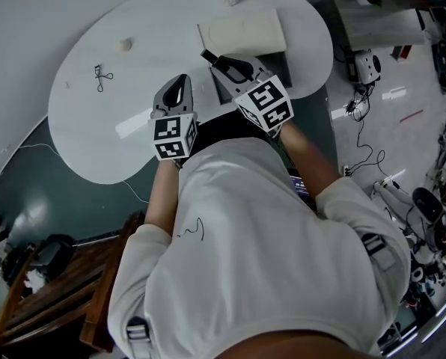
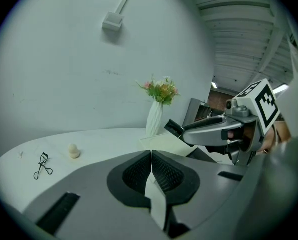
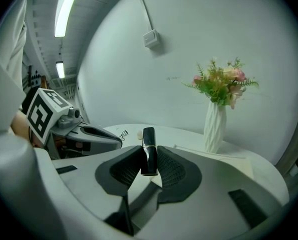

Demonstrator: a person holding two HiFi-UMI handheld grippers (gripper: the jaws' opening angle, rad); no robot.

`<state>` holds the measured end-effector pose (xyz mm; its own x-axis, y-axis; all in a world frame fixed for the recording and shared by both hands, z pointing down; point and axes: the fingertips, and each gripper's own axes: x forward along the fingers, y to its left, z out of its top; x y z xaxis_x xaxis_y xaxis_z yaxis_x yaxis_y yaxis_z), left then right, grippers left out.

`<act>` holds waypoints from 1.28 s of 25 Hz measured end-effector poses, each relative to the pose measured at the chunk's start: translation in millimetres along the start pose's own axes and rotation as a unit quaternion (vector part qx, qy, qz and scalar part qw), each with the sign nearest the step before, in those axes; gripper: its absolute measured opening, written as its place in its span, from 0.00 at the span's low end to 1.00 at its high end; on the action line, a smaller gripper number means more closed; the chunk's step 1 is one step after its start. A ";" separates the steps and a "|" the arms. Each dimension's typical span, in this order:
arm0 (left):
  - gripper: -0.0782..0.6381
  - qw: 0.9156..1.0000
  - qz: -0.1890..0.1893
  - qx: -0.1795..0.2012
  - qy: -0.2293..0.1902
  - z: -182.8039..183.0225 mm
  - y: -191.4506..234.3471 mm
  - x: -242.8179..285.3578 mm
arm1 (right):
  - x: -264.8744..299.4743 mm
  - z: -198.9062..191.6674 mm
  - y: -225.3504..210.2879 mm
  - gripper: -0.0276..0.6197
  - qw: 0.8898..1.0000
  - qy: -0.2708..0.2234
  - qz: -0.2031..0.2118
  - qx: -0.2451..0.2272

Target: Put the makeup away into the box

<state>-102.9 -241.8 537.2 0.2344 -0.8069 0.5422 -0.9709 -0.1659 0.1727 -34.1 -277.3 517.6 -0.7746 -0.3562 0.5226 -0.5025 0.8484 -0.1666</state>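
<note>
My right gripper (image 3: 149,159) is shut on a black lipstick (image 3: 148,140) with a gold band, which stands upright between the pads. In the head view this gripper (image 1: 212,60) hangs over the table's near edge, just short of a flat cream box (image 1: 242,31). My left gripper (image 2: 150,156) is shut with nothing between its jaws, and it hovers beside the right one (image 1: 182,81). An eyelash curler (image 1: 101,76) and a small beige sponge (image 1: 123,45) lie on the white table (image 1: 88,133) to the left. From the left gripper view the curler (image 2: 42,165) and sponge (image 2: 74,151) lie ahead.
A white vase with flowers (image 3: 215,119) stands behind the box at the table's far edge. A dark grey panel (image 1: 274,60) lies beside the box under the right gripper. Cables and equipment (image 1: 367,67) cover the floor to the right; wooden furniture (image 1: 55,290) stands at the lower left.
</note>
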 end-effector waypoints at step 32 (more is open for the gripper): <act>0.14 0.991 0.056 -0.078 0.090 -66.0 -50.9 44.9 | 0.5 -157.7 -43.6 0.19 0.861 0.304 0.242 -0.329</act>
<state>-39.8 -232.2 607.0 0.1448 -0.6991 0.7002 -0.9752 0.0188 0.2205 48.0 -252.7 657.0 -0.3882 0.2026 0.8990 0.3042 0.9490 -0.0825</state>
